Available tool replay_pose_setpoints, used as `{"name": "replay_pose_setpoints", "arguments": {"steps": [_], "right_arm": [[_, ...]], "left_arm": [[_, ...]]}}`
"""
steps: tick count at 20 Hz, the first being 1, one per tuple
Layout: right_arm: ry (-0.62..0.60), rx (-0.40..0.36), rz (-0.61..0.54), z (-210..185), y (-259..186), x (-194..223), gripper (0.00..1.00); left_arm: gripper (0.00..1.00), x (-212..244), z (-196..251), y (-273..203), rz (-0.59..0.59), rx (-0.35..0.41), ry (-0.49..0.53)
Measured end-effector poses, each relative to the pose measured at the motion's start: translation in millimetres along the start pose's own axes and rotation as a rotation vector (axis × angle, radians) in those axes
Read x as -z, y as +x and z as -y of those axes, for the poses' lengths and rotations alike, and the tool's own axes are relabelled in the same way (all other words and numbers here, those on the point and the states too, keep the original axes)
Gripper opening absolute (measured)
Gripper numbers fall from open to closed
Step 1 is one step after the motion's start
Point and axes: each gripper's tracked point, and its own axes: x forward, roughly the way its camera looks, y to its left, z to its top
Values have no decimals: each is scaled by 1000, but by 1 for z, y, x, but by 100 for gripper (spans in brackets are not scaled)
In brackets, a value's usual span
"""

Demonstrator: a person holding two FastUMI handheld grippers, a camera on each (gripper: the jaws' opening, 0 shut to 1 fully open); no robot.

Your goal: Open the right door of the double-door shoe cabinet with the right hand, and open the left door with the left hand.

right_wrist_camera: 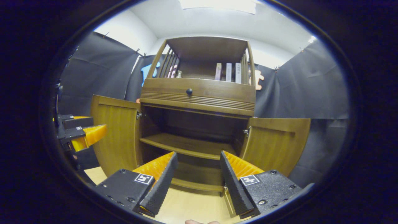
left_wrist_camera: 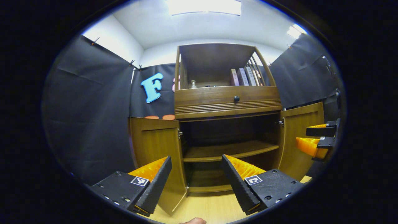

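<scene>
A brown wooden shoe cabinet [left_wrist_camera: 227,102] [right_wrist_camera: 199,93] stands ahead with both lower doors swung wide. In the left gripper view the left door [left_wrist_camera: 155,146] is near my left gripper [left_wrist_camera: 196,169], which is open and holds nothing; the right door [left_wrist_camera: 300,137] stands beside the other gripper [left_wrist_camera: 317,140]. In the right gripper view my right gripper [right_wrist_camera: 197,168] is open and empty in front of the cabinet, with the right door [right_wrist_camera: 276,143] beside it and the left door [right_wrist_camera: 116,133] farther off, next to the other gripper [right_wrist_camera: 82,132]. An inner shelf [left_wrist_camera: 230,149] [right_wrist_camera: 186,144] is bare.
Above the doors a drawer with a dark knob [left_wrist_camera: 236,99] [right_wrist_camera: 189,91] sits shut. Books [left_wrist_camera: 245,77] and a small bottle [left_wrist_camera: 193,84] stand on the top shelf. Pale wooden floor [left_wrist_camera: 211,208] lies in front. Black cloth walls close in both sides.
</scene>
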Motion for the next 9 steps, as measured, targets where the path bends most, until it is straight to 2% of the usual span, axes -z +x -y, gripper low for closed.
{"name": "replay_pose_setpoints", "arguments": {"steps": [1,2,7,8,9], "right_arm": [[1,8,2,3,-1,-1,93],[1,13,2,6,-1,-1,87],[-1,20,9,11,-2,-5,87],[3,20,12,12,-2,-6,94],[9,21,15,12,-1,-8,81]], "left_arm": [[96,-2,5,1,1,10,0],[96,-2,9,1,-2,12,7],[96,-8,18,2,7,21,1],[96,-10,19,2,10,22,-6],[96,-11,20,2,12,22,-10]]}}
